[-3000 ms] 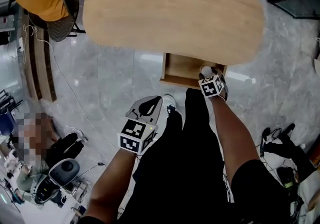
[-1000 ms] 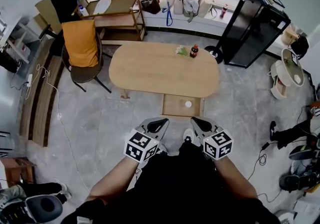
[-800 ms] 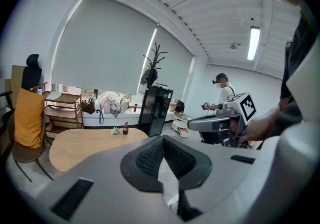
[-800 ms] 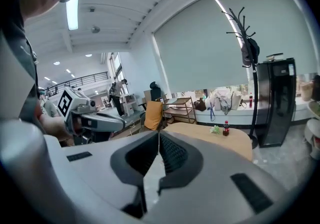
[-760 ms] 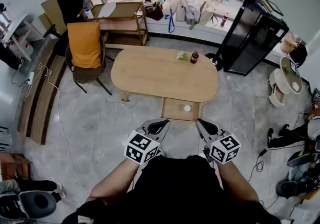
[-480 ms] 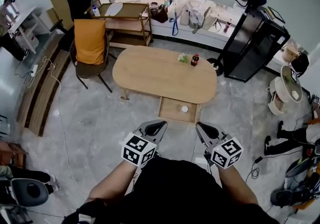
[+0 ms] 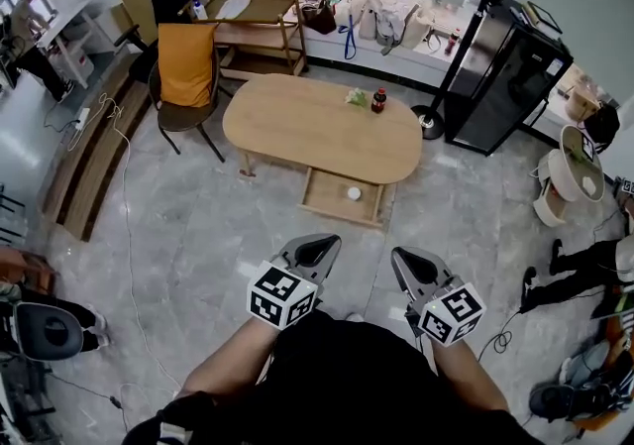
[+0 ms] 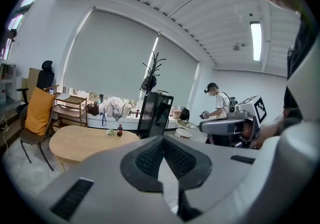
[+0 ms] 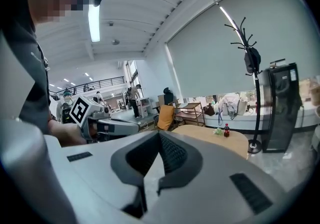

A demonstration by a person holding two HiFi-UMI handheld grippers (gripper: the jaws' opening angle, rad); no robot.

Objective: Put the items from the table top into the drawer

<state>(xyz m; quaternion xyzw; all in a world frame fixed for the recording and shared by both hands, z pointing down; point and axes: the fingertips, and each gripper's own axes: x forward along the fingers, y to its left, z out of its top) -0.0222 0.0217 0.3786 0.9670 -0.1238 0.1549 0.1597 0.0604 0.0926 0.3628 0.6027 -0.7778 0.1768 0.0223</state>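
2 claws [image 7: 315, 241] [image 7: 410, 258] far from bottle [image 7: 377, 100]

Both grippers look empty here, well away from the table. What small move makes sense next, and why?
Probably step up to the table and open the right gripper toward the bottle. The bottle and the green sprig sit on top, the drawer stands open, and this gripper and the left gripper are both shut and empty.
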